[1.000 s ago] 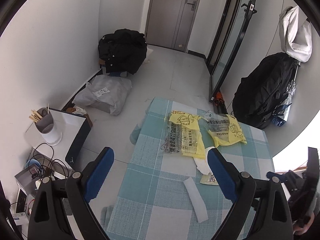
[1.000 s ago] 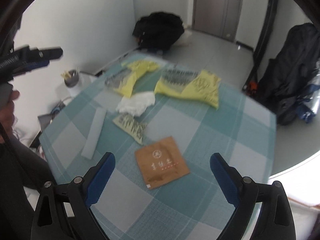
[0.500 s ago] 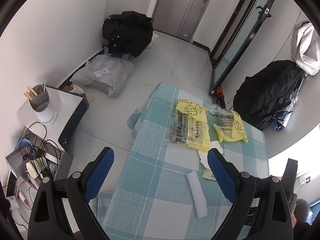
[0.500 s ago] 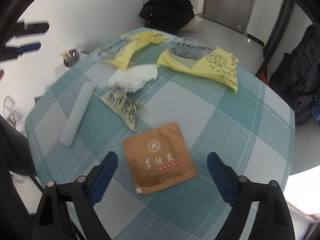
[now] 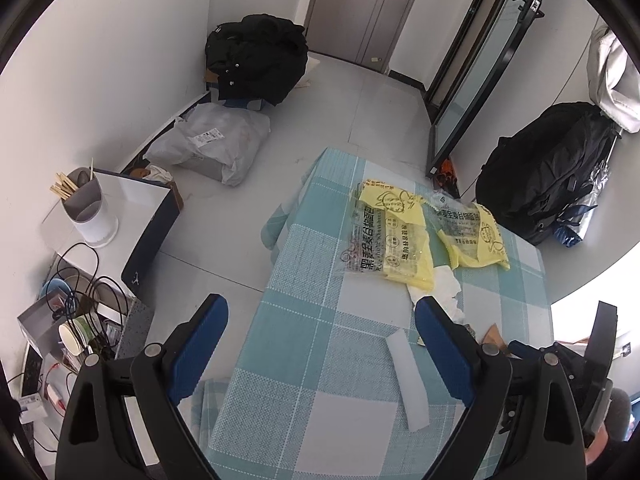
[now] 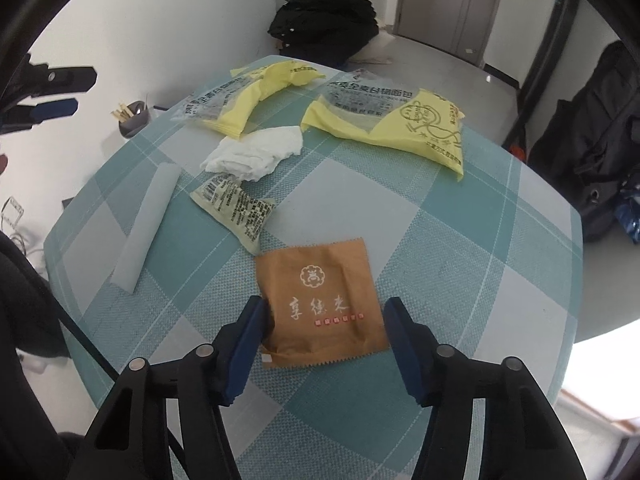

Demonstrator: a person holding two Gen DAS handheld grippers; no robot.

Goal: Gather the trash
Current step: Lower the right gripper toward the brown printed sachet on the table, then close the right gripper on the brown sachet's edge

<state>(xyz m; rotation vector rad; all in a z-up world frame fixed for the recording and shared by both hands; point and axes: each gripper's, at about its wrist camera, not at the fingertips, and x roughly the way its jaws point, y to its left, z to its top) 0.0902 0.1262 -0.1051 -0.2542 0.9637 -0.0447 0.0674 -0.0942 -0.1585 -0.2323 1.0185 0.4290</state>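
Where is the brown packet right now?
In the right wrist view, the brown packet lies flat on the checked tablecloth, between the closing right gripper fingers, near the small yellow wrapper.

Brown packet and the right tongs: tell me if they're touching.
Cannot tell. In the right wrist view the closing right tongs straddle the brown packet; the left pad overlaps its edge, but contact isn't plain, while the other pad shows a sliver of cloth.
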